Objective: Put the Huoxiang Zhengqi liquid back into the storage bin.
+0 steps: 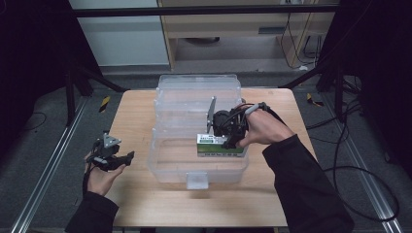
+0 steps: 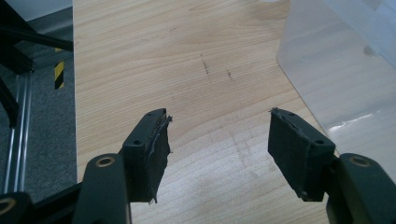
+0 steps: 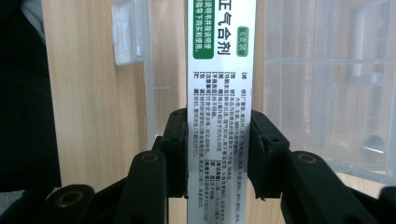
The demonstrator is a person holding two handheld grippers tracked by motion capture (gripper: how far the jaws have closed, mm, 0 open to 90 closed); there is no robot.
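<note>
A white and green medicine box (image 1: 218,144) printed with Chinese text hangs over the front compartment of a clear plastic storage box (image 1: 167,167). My right gripper (image 1: 232,141) is shut on it, and in the right gripper view the medicine box (image 3: 220,93) stands between the two black pads (image 3: 176,149), pinched on both sides. My left gripper (image 1: 127,158) rests in the hand at the table's left front, beside the storage box. In the left gripper view my left gripper (image 2: 217,140) is open over bare wood with nothing between its pads.
The storage box's open lid (image 1: 199,90) lies flat behind it toward the table's far edge. A clear latch tab (image 1: 197,180) juts from the box's front wall. Metal rails (image 1: 43,170) and cables (image 1: 359,160) run along the floor on both sides.
</note>
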